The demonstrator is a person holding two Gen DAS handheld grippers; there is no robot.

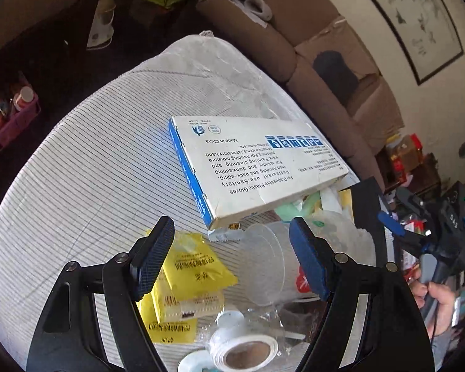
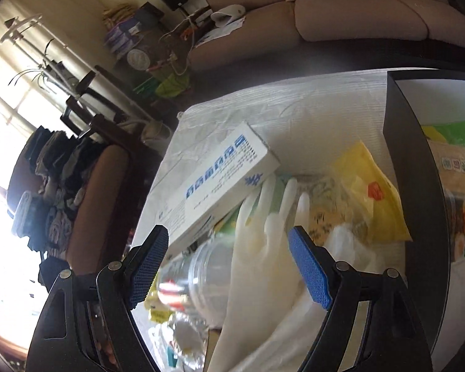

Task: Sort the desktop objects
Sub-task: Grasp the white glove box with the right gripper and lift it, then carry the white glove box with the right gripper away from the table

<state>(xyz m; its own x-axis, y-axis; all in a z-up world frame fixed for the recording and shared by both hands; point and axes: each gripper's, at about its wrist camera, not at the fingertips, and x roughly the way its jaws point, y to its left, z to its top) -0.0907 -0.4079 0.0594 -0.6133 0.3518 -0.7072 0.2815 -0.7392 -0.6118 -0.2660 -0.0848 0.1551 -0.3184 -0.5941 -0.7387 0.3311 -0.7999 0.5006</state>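
Left gripper (image 1: 232,257) jaws wide apart, nothing held, hanging over yellow packets (image 1: 198,266) and a clear plastic cup (image 1: 266,266) lying on its side. Roll of tape (image 1: 248,352) nearest, at the bottom edge. Right gripper (image 2: 229,268) jaws spread wide too, gripping nothing, above a white rubber glove (image 2: 263,248) and the same cup. Glove box (image 1: 257,164) farther out, tilted, propped on the pile. Yellow bag (image 2: 365,186) to the right, beside a black bin (image 2: 418,170). All on a striped-cloth counter (image 1: 93,170).
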